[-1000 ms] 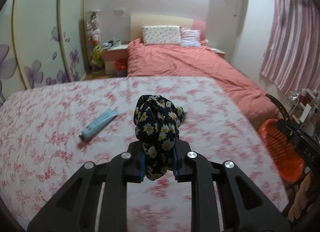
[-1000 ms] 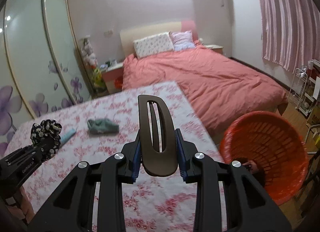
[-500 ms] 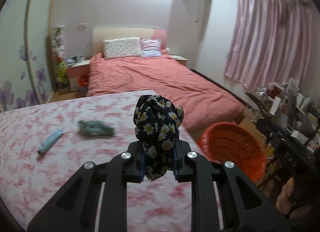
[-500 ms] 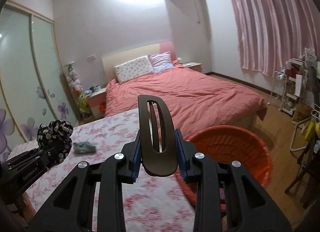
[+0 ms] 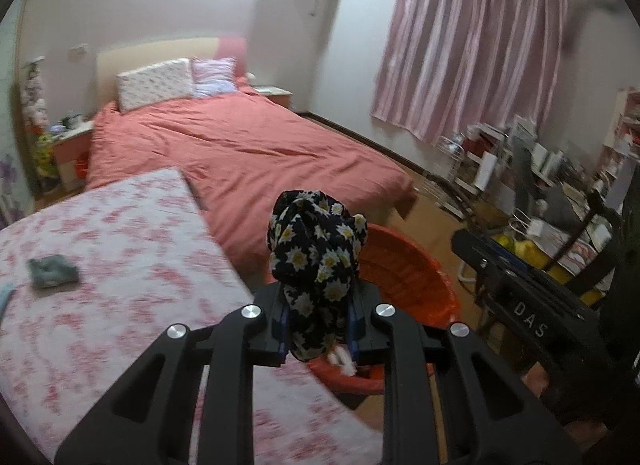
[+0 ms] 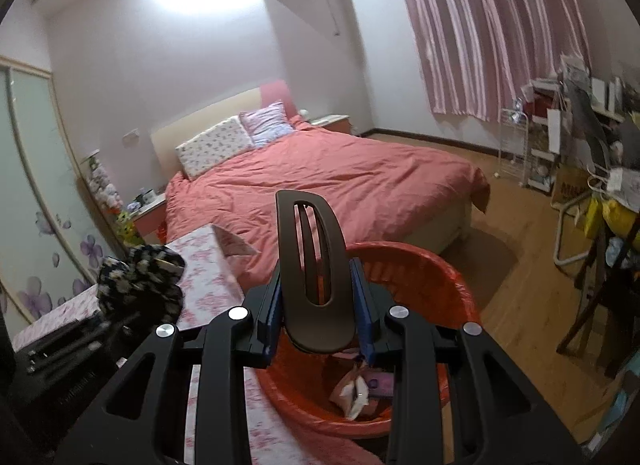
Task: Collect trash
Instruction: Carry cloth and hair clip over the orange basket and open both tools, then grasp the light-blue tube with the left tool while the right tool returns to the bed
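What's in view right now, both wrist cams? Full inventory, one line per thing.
floral scrunchie: 1, black with white daisies, clamped in the left gripper
hair clip: 1, dark brown, clamped upright in the right gripper
basket: 1, orange, on the floor beside the table, wrappers inside
wrappers: a few, pale and pink, at the basket's bottom
table: 1, pink floral cloth, at left
folded cloth: 1, grey-green, on the table
bed: 1, coral cover, beyond the table
pillows: 2, floral white and pale lilac, at the headboard
curtain: 1, pink, on the right wall
left gripper: 1, black, shut on the scrunchie
right gripper: 1, black with blue pads, shut on the clip
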Tool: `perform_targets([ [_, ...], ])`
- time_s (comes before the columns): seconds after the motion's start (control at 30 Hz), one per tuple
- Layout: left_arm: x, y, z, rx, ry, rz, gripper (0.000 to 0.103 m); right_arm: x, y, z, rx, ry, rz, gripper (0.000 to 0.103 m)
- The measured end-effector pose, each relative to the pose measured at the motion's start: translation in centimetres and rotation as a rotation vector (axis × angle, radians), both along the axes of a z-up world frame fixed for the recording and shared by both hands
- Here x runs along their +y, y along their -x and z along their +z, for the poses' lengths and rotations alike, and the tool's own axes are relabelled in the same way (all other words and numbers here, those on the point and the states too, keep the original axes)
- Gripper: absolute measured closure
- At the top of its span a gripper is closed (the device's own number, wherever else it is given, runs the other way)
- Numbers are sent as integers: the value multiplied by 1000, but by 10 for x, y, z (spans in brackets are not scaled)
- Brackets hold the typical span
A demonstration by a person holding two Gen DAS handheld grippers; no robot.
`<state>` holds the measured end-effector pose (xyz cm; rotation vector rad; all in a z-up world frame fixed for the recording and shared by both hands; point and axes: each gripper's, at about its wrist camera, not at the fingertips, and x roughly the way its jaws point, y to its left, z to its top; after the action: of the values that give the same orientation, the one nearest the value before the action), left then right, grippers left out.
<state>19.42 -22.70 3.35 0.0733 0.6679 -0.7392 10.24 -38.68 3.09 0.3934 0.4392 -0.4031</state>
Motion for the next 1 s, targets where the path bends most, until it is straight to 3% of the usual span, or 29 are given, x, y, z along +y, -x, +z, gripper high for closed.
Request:
perform_targets([
  [0.07,-18,-4,-10,18,-7,-27,80,-14,1,-6,5,-21,-14,72],
  [0.2,-45,-18,-33,41,-54,-23,61,-31,-6,-17,29,-52,-7,70],
  [0.27,-46,-26,-43,66,-68,-10,54,-38,-10,-24,48,-64,-9,51],
  [0.33,-38,-36,-53,82,-84,17,49,-39,-12,-29,56,-71,-17,44],
  [0.4,-29,-41,-57,86,-98,42,44,-38,-11,-32,64,-78,-23,43],
  [0.63,25,-56,-58,94,-98,141,30,-15,-15,-35,104,-70,-15,31],
  [0.8,83,-61,-59,16,-181,261,15,3,-24,-32,128,-16,19,25],
  [1.0,185,-87,-72,19,-274,476,12,43,-41,-35,166,15,97,18],
])
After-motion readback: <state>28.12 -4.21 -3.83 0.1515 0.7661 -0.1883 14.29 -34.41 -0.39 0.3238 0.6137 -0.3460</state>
